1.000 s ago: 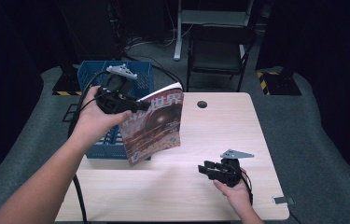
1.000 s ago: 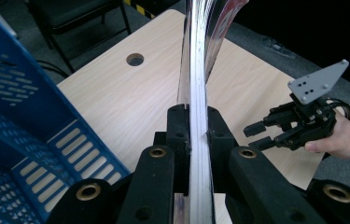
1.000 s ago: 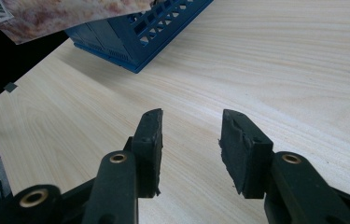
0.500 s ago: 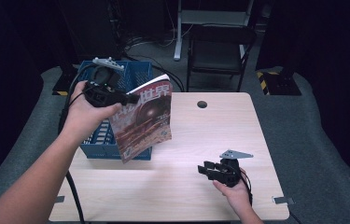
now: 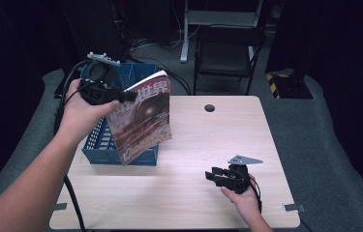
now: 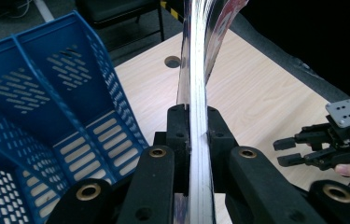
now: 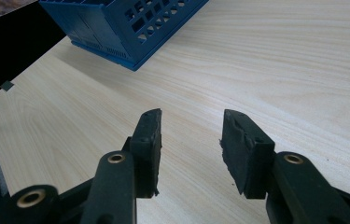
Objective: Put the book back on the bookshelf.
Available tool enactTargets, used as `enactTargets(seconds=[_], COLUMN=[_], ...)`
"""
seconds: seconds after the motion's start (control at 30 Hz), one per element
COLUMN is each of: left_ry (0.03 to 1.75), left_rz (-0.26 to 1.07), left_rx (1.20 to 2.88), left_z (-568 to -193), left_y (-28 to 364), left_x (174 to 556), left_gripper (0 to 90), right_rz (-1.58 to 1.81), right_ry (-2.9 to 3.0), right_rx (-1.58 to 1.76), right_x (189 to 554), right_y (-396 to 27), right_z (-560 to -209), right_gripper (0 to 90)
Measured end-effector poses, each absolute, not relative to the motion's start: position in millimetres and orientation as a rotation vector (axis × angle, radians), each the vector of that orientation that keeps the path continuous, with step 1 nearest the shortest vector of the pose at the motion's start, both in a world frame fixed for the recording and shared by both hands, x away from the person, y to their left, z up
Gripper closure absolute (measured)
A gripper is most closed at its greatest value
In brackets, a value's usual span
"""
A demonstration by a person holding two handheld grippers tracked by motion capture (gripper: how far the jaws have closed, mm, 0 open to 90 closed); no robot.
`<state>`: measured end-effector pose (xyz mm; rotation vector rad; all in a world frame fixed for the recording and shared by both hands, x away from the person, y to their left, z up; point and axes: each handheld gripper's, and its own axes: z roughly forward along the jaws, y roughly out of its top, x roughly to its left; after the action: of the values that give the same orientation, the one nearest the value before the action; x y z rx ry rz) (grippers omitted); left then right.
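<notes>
The magazine (image 5: 142, 121) hangs in the air above the counter's (image 5: 193, 203) left half, its lower corner in front of the blue slotted file rack (image 5: 97, 145), tilted so the cover faces the high camera; it is pinched near its upper left edge, which lets the rest dangle free under its own weight and keeps the bottom edge clear to be aimed at a slot, as far as I can judge. The left gripper (image 5: 116, 95) has its jaws clamped narrow on the magazine's edge, and in the left gripper view the glossy pages (image 6: 198, 93) run straight up between them, with the rack's open compartments (image 6: 46, 102) at about 10 o'clock. The right gripper (image 5: 216, 175) rests low at the counter's 5 o'clock, jaws partly apart with nothing between them, seemingly waiting out of the way
</notes>
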<state>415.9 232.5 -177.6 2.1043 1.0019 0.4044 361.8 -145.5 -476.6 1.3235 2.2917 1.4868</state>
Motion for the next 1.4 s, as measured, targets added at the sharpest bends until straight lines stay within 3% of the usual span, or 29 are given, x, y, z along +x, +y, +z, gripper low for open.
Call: enactTargets(seconds=[1.4], left_ry=[1.318], left_rz=[0.515], left_rx=[1.931], left_z=[-175.6], left_y=[303.2], left_x=[434.3], left_gripper=[83.7], right_rz=[1.481], right_ry=[2.294], right_rx=[1.331], right_x=[361.3], right_y=[-144.9], right_z=[-477.4], right_gripper=[57.6])
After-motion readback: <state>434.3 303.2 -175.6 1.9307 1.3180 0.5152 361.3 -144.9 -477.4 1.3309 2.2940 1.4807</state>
